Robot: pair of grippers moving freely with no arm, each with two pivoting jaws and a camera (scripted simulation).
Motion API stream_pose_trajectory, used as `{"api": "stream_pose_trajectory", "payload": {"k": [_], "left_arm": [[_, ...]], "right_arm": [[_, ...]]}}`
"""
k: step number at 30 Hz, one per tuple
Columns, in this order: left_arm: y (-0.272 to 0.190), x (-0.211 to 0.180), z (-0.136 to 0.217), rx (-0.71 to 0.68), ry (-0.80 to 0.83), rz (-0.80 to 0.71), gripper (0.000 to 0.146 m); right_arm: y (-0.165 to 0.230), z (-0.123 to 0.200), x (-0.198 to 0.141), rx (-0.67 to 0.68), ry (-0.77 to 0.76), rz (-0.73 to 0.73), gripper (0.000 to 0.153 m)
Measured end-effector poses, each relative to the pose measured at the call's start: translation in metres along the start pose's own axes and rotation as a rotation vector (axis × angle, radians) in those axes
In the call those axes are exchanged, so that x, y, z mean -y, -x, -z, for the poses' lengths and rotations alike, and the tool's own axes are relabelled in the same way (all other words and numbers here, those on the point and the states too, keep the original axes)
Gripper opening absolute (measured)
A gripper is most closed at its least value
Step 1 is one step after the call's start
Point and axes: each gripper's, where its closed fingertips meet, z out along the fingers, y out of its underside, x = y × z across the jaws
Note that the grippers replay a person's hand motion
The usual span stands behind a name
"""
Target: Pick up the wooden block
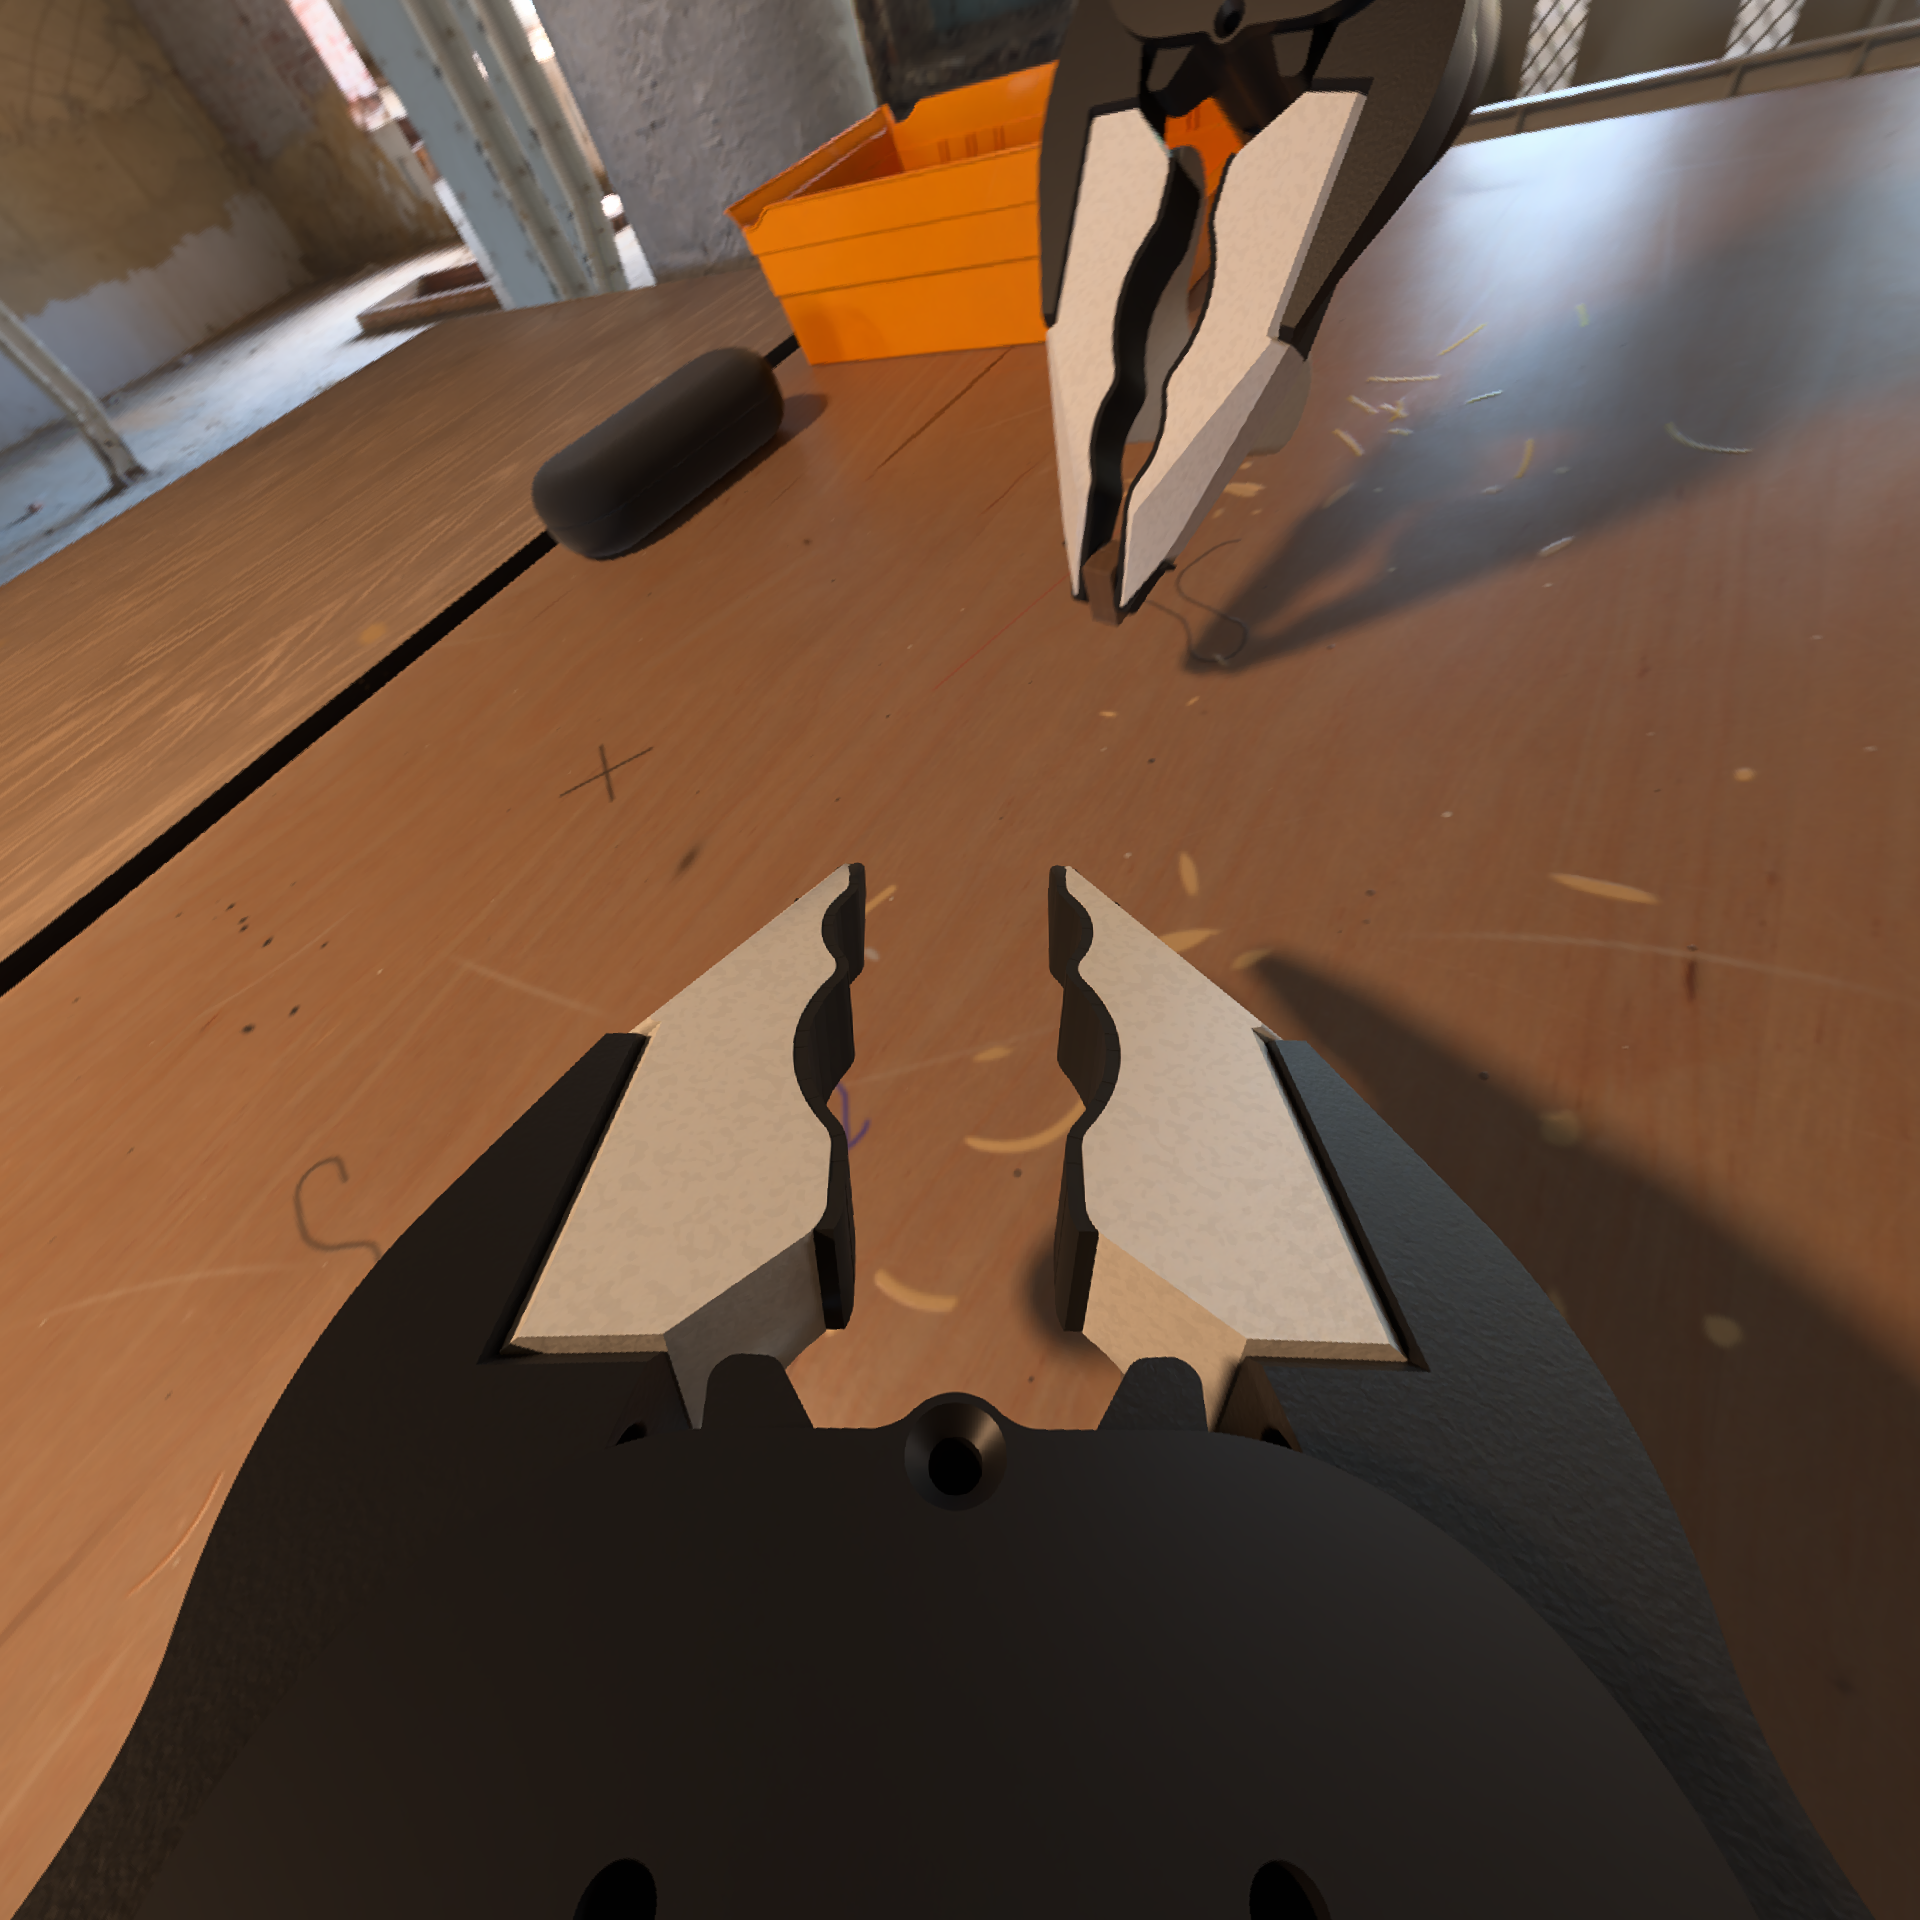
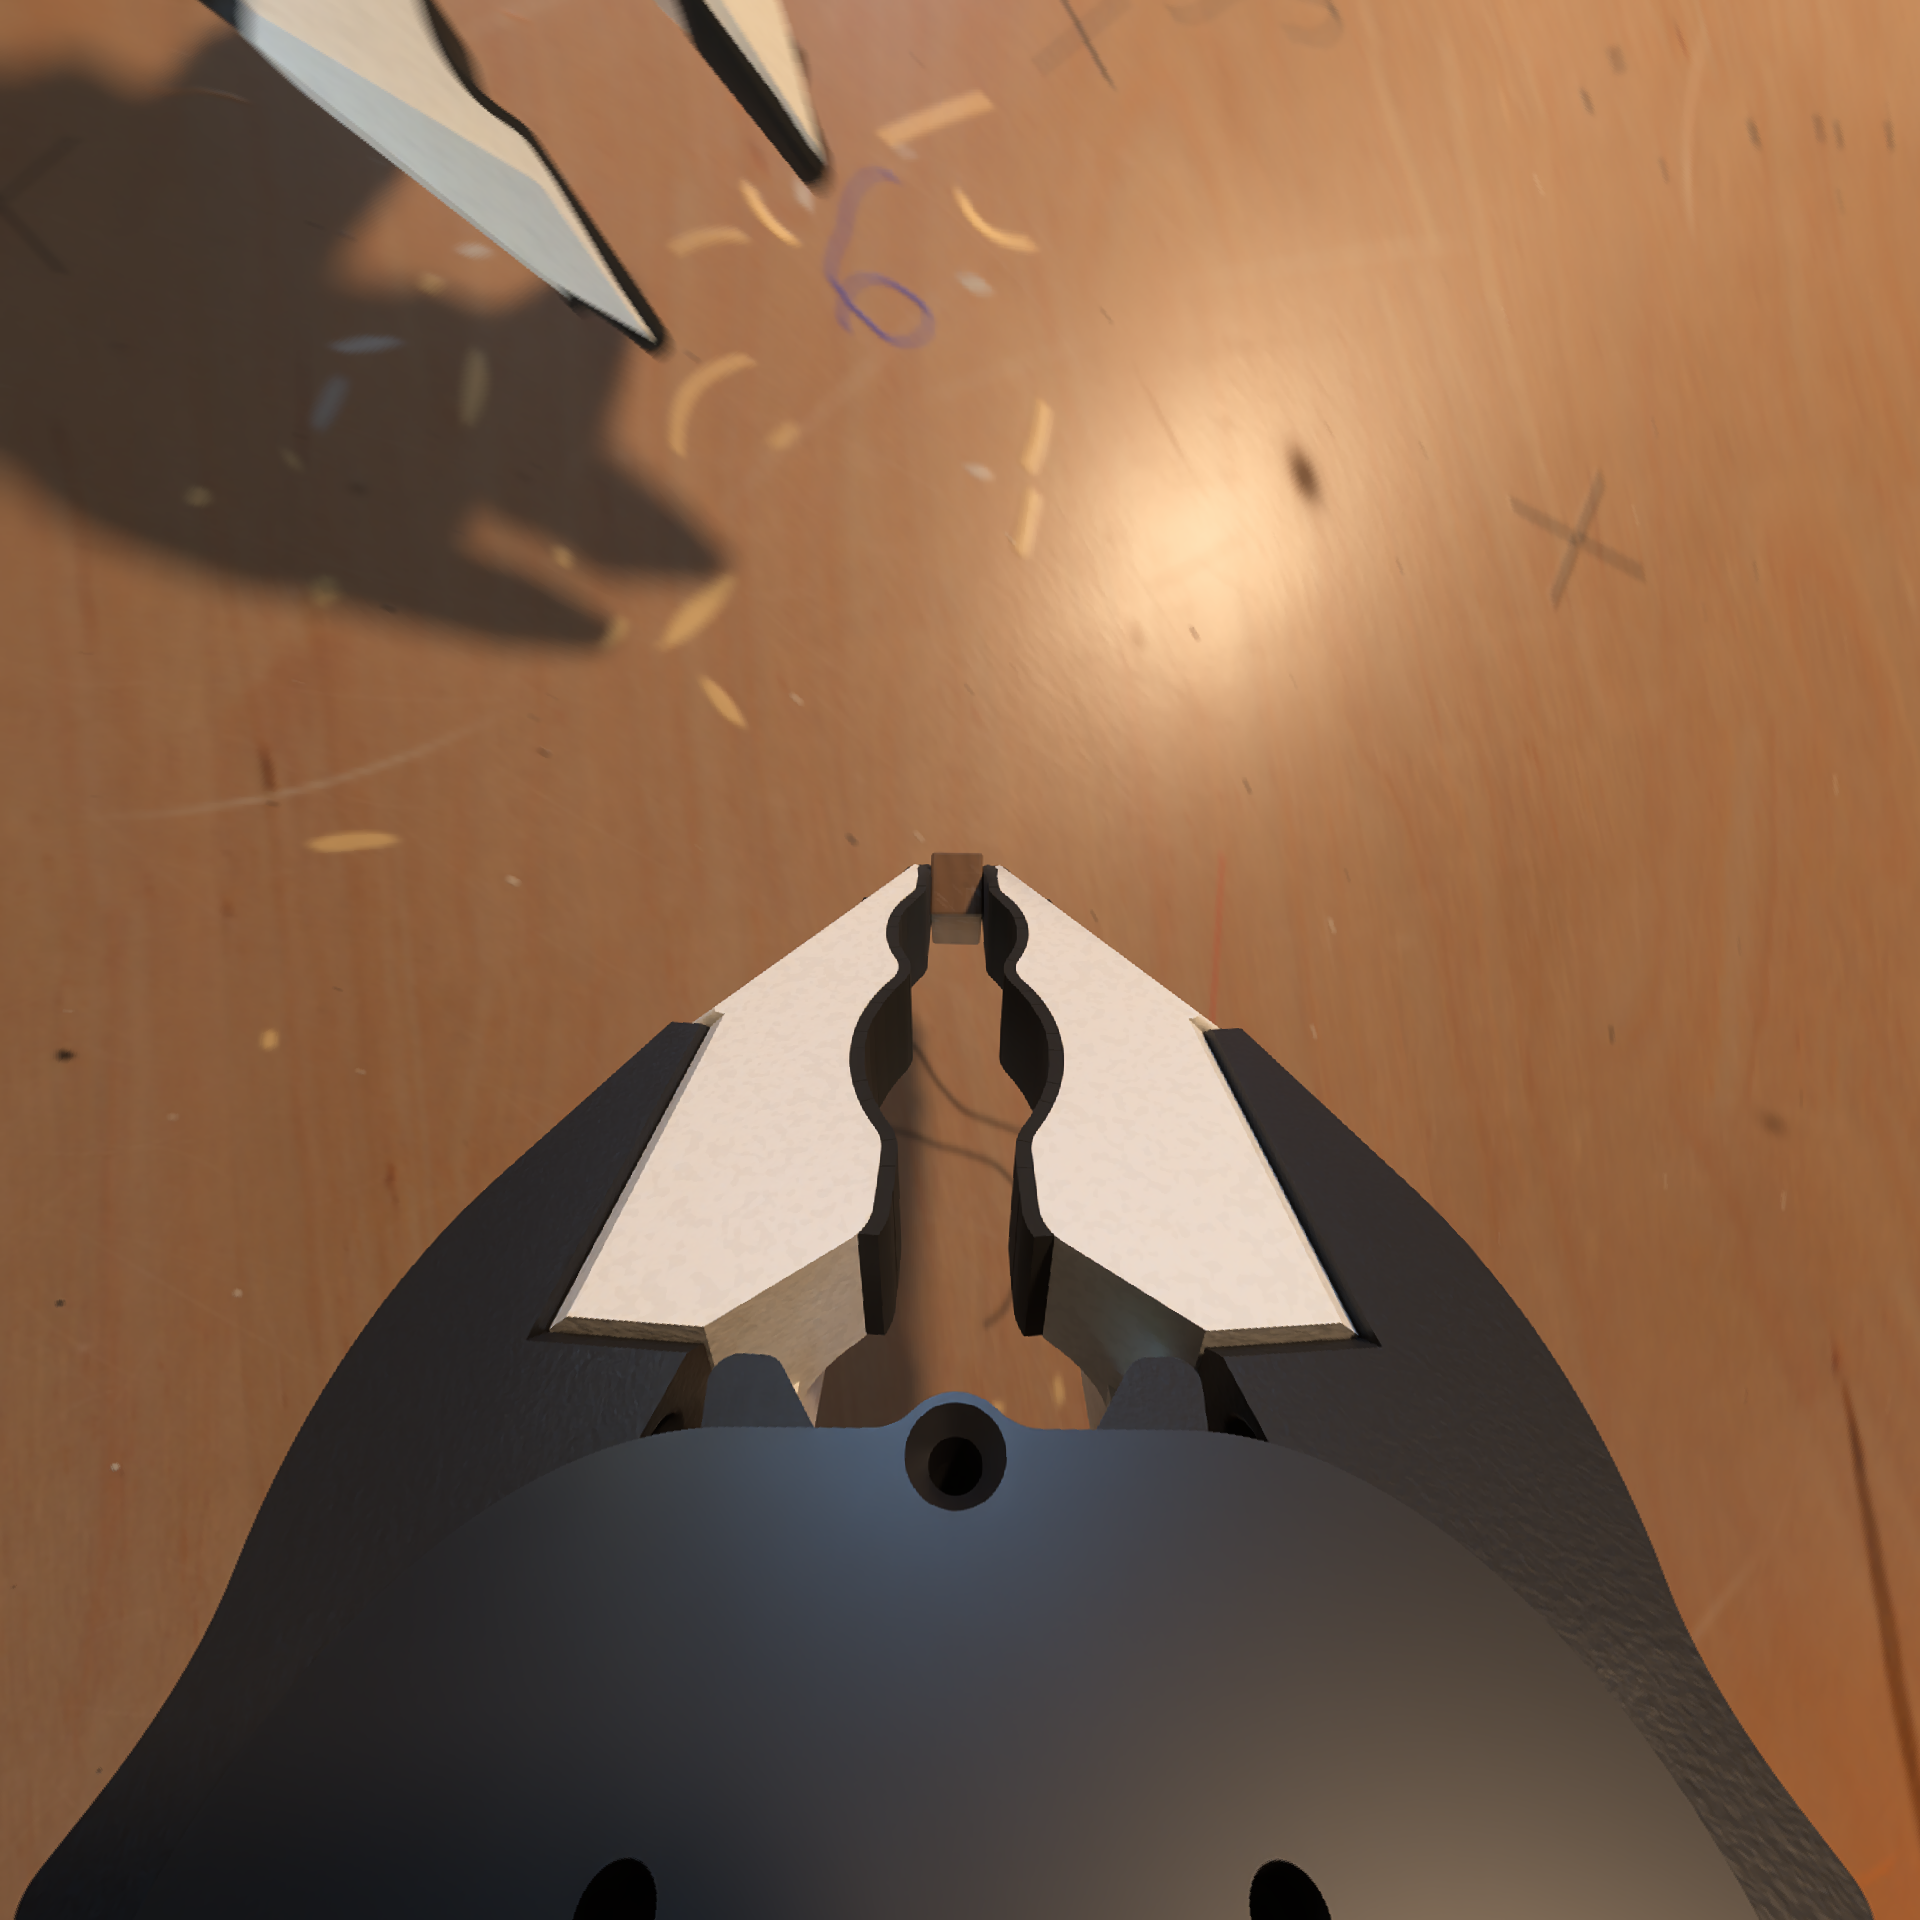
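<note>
- Wooden block [image 2: 956,896]: a very small brown piece pinched at the extreme tips of the right gripper [image 2: 956,883], just above the middle of the right wrist view. Both dark inner pads touch its sides; its far end projects slightly past the tips.
- In the left wrist view the same block [image 1: 1099,569] appears as a small brown sliver between the tips of the right gripper [image 1: 1107,592], upper centre of the frame, at or just above the table [image 1: 1455,831]; whether it touches the surface cannot be told.
- Right gripper fingers [image 2: 790,1091]: drawn close together, parted only by the width of the block at the tips, with a wavy gap behind. The gripper points steeply down at the table, fingertips toward the lower centre in the left wrist view.
- Left gripper [image 1: 956,883]: fingers spread apart, nothing between them, bare table visible through the gap. It occupies the lower half of its own view, angled low over the surface, well apart from the block.
- In the right wrist view the left gripper's two pale fingertips [image 2: 613,301] enter from the upper left, casting a broad shadow below them.
- Orange bin [image 1: 904,249]: upper centre of the left wrist view, behind the right gripper.
- Dark oblong case [image 1: 660,452]: upper left, lying on the table near the bin.
- Table: brown wood, strewn with pale shavings and pencil marks.
</note>
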Motion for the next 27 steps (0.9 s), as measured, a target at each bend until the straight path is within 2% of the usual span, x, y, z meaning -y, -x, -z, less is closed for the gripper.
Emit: {"api": "stream_pose_trajectory", "payload": {"k": [4,9,16,27], "left_arm": [[-0.008,0.007,-0.003,-0.029,-0.029,0.015,0.035],[-0.013,0.005,-0.006,-0.037,-0.005,-0.003,0.035],[-0.015,0.002,-0.008,-0.047,0.019,-0.016,0.035],[-0.019,-0.004,-0.014,-0.056,0.081,-0.055,0.035]], "right_arm": [[0.024,-0.011,0.024,0.029,-0.001,0.133,0.009],[0.039,-0.025,0.04,0.003,-0.011,0.225,0.009],[0.044,-0.022,0.053,-0.031,-0.041,0.27,0.009],[0.045,-0.017,0.053,-0.027,-0.058,0.278,0.009]]}}
